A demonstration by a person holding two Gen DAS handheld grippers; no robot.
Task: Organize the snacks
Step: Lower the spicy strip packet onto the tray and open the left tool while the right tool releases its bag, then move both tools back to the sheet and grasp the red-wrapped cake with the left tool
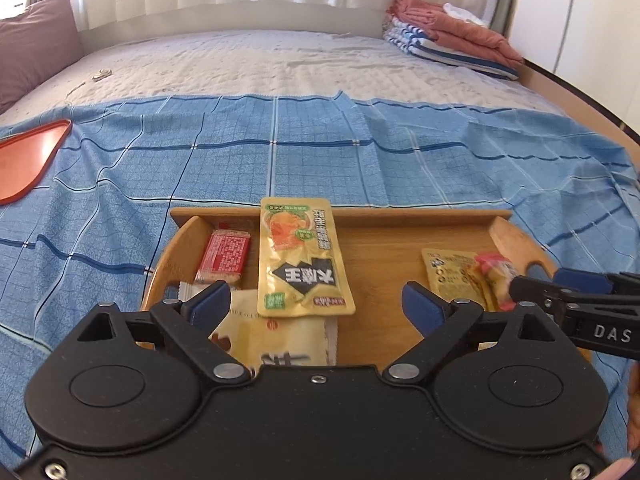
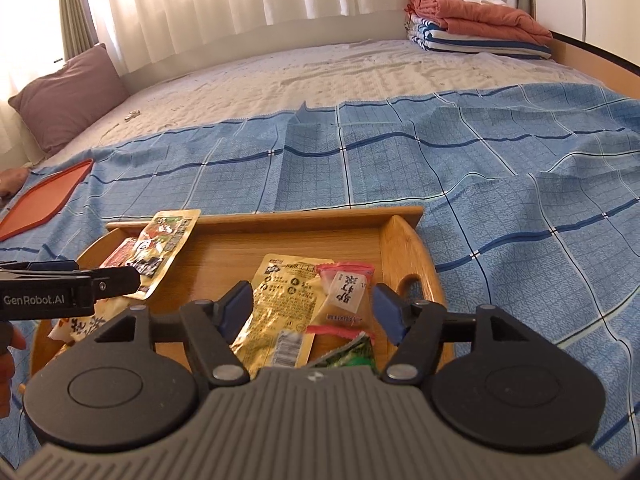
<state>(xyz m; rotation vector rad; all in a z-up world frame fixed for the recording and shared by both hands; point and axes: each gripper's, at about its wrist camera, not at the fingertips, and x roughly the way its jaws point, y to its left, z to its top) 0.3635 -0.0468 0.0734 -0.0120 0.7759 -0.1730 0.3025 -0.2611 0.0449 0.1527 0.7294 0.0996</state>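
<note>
A: We've got both grippers over the tray [image 1: 360, 213], left gripper [image 1: 318, 300] spread wide, gripping nothing, above the yellow pouch [image 1: 301, 254].

B: Right gripper [image 2: 313, 307] gapes too (empty), straddling a pouch [image 2: 280, 300] and packet [image 2: 347, 292] lying in the tray's right half.

1. "DAS" stands in white letters on the right hand-held gripper [image 1: 520, 286].
2. "GenRobot.AI" stands in white on the left hand-held gripper [image 2: 132, 276].
3. Large Chinese characters, upside down, mark the yellow snack pouch [image 1: 300, 256].
</note>
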